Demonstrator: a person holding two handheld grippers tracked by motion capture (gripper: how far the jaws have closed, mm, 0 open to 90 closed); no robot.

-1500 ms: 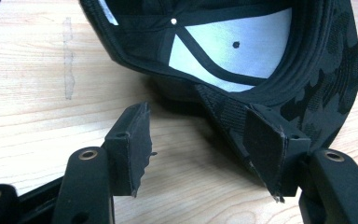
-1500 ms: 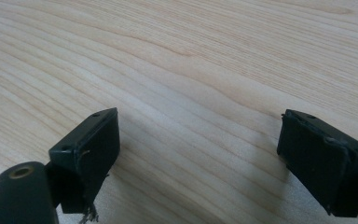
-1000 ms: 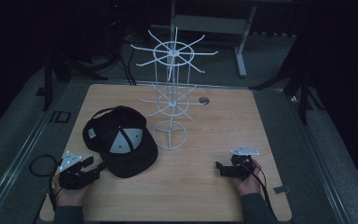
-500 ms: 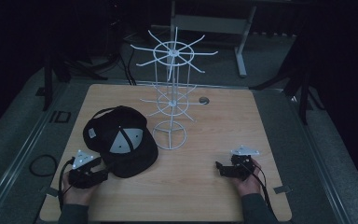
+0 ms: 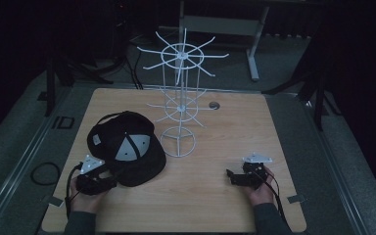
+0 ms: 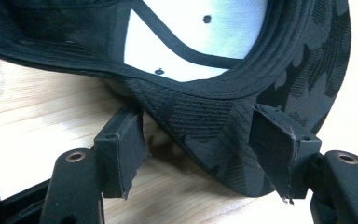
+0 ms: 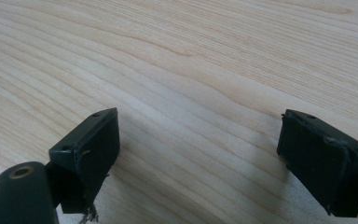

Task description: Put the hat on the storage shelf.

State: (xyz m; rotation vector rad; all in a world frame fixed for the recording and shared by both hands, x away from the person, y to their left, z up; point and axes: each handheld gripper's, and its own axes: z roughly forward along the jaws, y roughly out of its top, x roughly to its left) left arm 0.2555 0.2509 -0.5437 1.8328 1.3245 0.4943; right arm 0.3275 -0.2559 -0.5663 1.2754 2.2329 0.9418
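Clearly the black cap (image 5: 126, 154) is a light, soft thing: its fabric crown will fold under pressure, while the brim (image 6: 223, 135) is stiffer and gives a flat edge to pinch. It lies on the left part of the wooden counter (image 5: 225, 137), just beside the base of the white wire rack (image 5: 178, 110). The left tool (image 6: 205, 149) has just been opening its jaws, and they now stand wide with the brim's edge between them, the pads not pressing on it. That brim edge looks like the best place to take hold, since a pinch on the crown would only bunch cloth. The right tool (image 7: 198, 154) rests well apart near the counter's right front, jaws wide over bare wood. The counter is smooth, pale and level, so the cap may slide if pushed. The room around is dark, with a grey floor (image 5: 24, 137) and table legs (image 5: 252, 46) behind.
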